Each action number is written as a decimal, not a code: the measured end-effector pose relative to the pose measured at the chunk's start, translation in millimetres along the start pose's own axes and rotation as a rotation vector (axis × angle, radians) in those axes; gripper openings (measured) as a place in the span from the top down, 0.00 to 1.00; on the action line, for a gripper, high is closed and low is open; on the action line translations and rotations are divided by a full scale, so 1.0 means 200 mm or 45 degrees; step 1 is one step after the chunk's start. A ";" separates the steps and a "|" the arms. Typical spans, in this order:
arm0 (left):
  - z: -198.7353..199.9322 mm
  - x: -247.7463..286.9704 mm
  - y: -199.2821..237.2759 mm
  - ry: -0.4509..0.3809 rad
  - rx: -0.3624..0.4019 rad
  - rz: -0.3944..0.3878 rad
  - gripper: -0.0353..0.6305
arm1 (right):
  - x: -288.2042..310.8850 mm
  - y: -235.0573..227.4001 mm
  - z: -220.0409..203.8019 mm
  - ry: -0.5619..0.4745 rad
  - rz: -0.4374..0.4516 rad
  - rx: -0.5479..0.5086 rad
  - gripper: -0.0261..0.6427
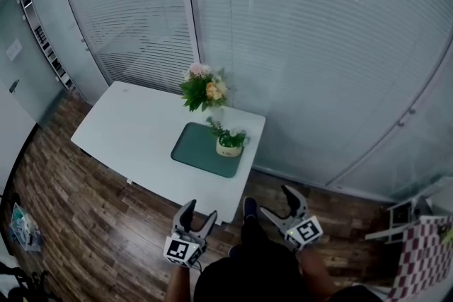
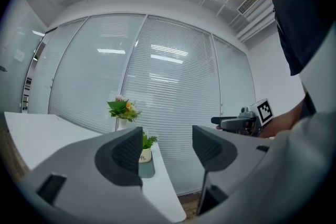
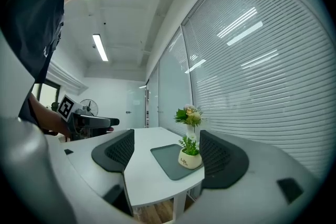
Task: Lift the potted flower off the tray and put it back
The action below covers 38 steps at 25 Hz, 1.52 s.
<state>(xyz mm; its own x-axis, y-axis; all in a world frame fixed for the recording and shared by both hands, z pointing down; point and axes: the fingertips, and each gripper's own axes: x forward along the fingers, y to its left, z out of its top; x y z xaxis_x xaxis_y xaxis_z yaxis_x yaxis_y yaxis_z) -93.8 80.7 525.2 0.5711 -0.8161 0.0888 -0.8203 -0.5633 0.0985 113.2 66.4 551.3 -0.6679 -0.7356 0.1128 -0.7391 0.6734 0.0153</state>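
Observation:
A small potted flower (image 1: 228, 142) in a cream pot stands on the right end of a dark green tray (image 1: 202, 150) on the white table (image 1: 134, 134). The pot (image 3: 189, 159) and the tray (image 3: 168, 157) also show in the right gripper view, and the pot (image 2: 144, 153) peeks out beside a jaw in the left gripper view. Both grippers hover over the floor in front of the table, well short of the pot. My left gripper (image 1: 198, 218) is open and empty. My right gripper (image 1: 279, 200) is open and empty too.
A white vase with a pink and yellow bouquet (image 1: 204, 89) stands on the table just behind the tray. Glass walls with blinds (image 1: 311, 46) close the back. A bag (image 1: 23, 226) lies on the wood floor at left, and a checkered item (image 1: 423, 257) sits at right.

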 end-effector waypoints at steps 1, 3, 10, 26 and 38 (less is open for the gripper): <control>0.00 0.02 0.01 -0.009 0.000 0.000 0.53 | 0.02 -0.01 0.01 -0.008 0.003 0.001 0.43; 0.01 0.07 0.03 -0.039 0.003 -0.001 0.53 | 0.05 -0.04 0.02 -0.010 0.019 -0.013 0.43; 0.02 0.22 0.11 -0.018 0.008 0.011 0.53 | 0.20 -0.15 0.00 0.093 0.073 -0.077 0.43; 0.00 0.53 0.30 0.036 0.014 0.018 0.53 | 0.48 -0.38 -0.06 0.214 0.137 -0.069 0.43; -0.06 0.71 0.46 0.077 0.007 0.020 0.53 | 0.70 -0.50 -0.10 0.238 0.186 -0.070 0.43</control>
<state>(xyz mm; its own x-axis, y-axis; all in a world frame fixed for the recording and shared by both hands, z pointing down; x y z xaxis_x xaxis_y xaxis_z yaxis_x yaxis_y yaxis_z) -87.7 -85.9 558.1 0.5585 -0.8158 0.1501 -0.8295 -0.5511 0.0909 95.7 -101.4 585.8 -0.7361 -0.6071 0.2993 -0.6263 0.7786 0.0388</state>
